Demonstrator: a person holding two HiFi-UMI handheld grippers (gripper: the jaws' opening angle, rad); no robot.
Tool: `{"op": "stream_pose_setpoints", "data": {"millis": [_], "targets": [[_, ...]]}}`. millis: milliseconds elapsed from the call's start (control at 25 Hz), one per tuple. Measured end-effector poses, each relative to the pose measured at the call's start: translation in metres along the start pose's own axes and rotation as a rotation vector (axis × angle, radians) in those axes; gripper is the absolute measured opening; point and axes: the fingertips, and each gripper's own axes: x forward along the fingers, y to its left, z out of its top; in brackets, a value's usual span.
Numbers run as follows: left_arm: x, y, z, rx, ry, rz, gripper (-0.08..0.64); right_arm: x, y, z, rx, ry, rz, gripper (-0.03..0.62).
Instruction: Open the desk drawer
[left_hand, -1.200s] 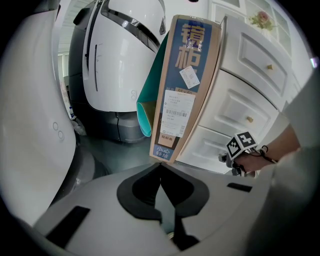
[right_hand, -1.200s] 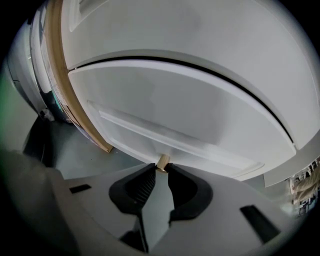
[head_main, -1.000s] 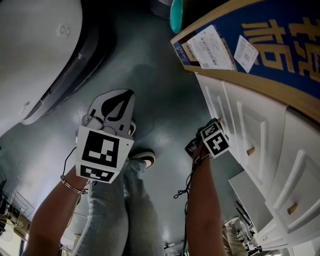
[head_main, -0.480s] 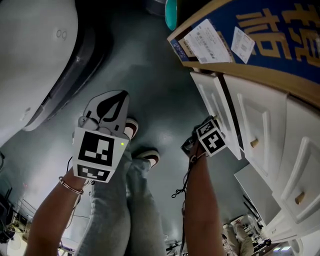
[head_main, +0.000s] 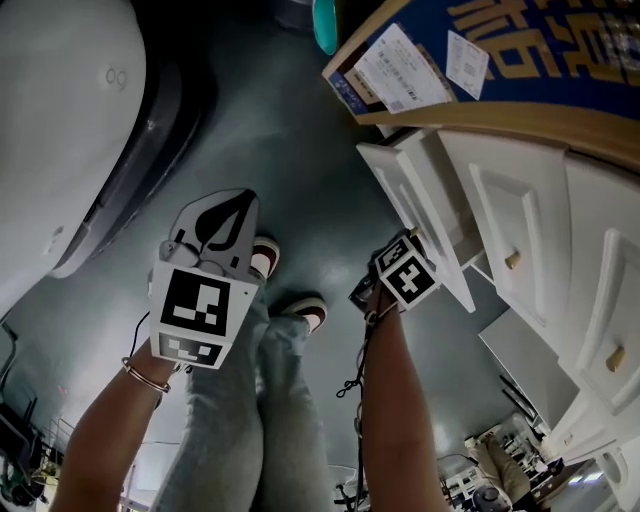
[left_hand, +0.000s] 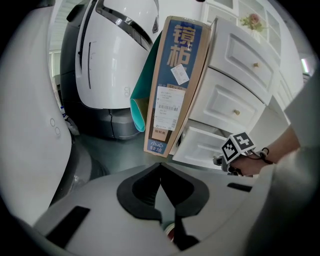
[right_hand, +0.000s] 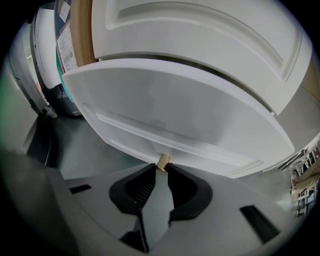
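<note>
The white desk (head_main: 600, 290) stands on my right, with one drawer (head_main: 410, 200) sticking partly out from its front. My right gripper (right_hand: 162, 169) is clamped on that drawer's small brass knob (right_hand: 163, 161). My left gripper (left_hand: 160, 165) hangs well apart from them, jaws together and empty.

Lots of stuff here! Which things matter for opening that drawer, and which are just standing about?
In the job: bottom drawer, partly out; its brass knob; right gripper, clamped on that knob.

Standing about: left gripper, shut and empty; tall blue box; teal roll; white machine; closed drawers.
</note>
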Motion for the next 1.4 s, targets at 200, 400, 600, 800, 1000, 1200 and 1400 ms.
{"op": "stream_pose_setpoints", "data": {"millis": [200, 400, 600, 800, 1000, 1200, 1400], "targets": [[-0.010, -0.004, -0.008, 0.011, 0.016, -0.024, 0.018, -0.010, 0.007, -0.019, -0.005, 0.022, 0.000, 0.083], [-0.022, 0.001, -0.015, 0.023, 0.025, -0.030, 0.018, -0.021, 0.014, -0.040, 0.003, 0.044, 0.003, 0.083], [-0.030, 0.009, -0.017, 0.034, 0.029, -0.024, 0.018, -0.031, 0.021, -0.060, 0.018, 0.061, 0.003, 0.083], [-0.031, 0.015, -0.015, 0.031, 0.032, -0.018, 0.018, -0.037, 0.024, -0.071, 0.036, 0.075, 0.004, 0.083], [-0.031, 0.011, -0.011, 0.040, 0.032, -0.024, 0.018, -0.041, 0.027, -0.077, 0.037, 0.081, 0.008, 0.081], [-0.035, 0.003, -0.010, 0.052, 0.045, -0.038, 0.018, -0.047, 0.030, -0.086, 0.030, 0.091, 0.015, 0.078], [-0.037, -0.003, -0.007, 0.074, 0.055, -0.050, 0.018, -0.048, 0.031, -0.090, 0.047, 0.095, 0.025, 0.083]]}}
